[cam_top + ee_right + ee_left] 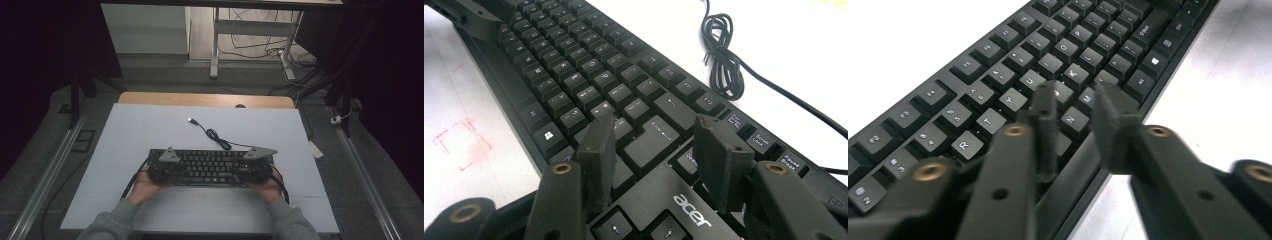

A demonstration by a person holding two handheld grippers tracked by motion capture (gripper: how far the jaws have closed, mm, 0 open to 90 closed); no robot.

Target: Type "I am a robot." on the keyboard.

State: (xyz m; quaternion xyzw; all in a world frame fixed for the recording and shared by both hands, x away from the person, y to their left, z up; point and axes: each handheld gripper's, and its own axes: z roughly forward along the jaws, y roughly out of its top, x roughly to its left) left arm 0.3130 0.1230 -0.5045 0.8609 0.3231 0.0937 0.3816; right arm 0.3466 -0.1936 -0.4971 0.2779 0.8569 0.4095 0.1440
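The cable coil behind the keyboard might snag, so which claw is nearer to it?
Right. The right claw sits just in front of the coil; the left claw is farther left.

From the high view, the keyboard (210, 167) has both ends hidden under the left gripper (167, 170) and right gripper (257, 167); key legends too small to read, and how the jaws stand can't be made out. Left gripper view cuts the keyboard off at top and left edges, near keys blurred. Right gripper view cuts the cable (724, 60) at the top and right edges; its plug (191, 120) is tiny in the high view.
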